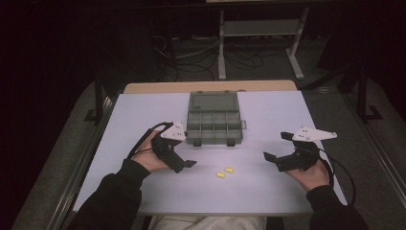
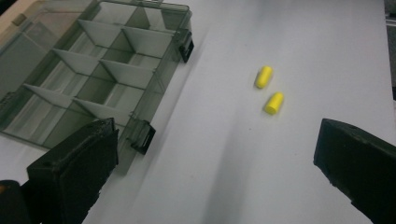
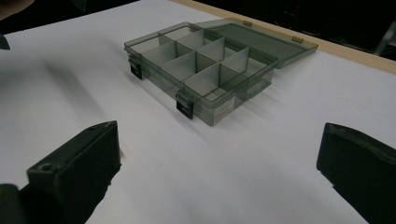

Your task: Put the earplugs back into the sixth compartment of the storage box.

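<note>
Two small yellow plugs lie loose on the white bench, low in the centre of the high view, just below the open grey compartment box whose lid is folded back toward the top of the frame. The left tool sits at centre left with its jaws wide apart, angled toward the plugs; the right tool, at centre right, is also spread and empty. It looks like the pick-up stage: next, the left tool should close on the nearer plug and carry it into a compartment.
</note>
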The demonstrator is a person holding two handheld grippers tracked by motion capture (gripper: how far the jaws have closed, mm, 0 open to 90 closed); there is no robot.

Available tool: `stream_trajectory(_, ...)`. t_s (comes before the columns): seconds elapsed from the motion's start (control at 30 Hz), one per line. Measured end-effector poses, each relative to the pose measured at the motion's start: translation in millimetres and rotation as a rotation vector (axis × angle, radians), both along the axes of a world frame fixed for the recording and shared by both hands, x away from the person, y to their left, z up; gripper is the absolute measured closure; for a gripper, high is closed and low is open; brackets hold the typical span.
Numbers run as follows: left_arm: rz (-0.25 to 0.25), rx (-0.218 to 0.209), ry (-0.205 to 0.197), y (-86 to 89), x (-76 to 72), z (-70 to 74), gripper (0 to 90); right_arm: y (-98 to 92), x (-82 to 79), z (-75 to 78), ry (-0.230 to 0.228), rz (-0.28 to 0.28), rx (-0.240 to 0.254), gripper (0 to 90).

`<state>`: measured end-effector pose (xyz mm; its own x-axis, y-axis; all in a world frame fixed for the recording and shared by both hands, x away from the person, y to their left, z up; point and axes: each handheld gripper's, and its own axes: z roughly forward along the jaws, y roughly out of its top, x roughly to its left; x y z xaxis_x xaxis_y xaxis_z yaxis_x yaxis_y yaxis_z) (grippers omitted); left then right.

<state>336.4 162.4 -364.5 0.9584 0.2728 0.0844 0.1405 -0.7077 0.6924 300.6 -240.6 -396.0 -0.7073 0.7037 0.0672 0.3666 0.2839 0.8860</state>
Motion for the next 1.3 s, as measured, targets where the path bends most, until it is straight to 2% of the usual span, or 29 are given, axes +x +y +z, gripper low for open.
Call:
stream_trajectory(0.37,-0.055,0.038,0.032,-19.3,1.0,-15.2,0.0,1.3,-0.2,-0.5,0.004,0.008,-0.009,0.0)
stream_trajectory(0.53,-0.083,0.065,0.040,-31.3,0.0,-22.5,0.0,1.5,-0.1,-0.6,0.009,0.009,-0.011,0.0)
stream_trajectory(0.77,-0.104,0.078,0.048,-43.0,-1.5,-29.0,0.0,2.2,-0.1,-1.0,0.010,0.013,-0.016,0.0)
stream_trajectory(0.93,-0.130,0.107,0.053,-51.9,-3.5,-36.5,0.0,2.4,0.0,-1.1,0.009,0.016,-0.017,0.0)
stream_trajectory(1.3,-0.193,0.115,0.083,-72.5,-4.8,-52.1,0.7,3.1,0.0,-1.4,0.013,0.022,-0.020,0.0)
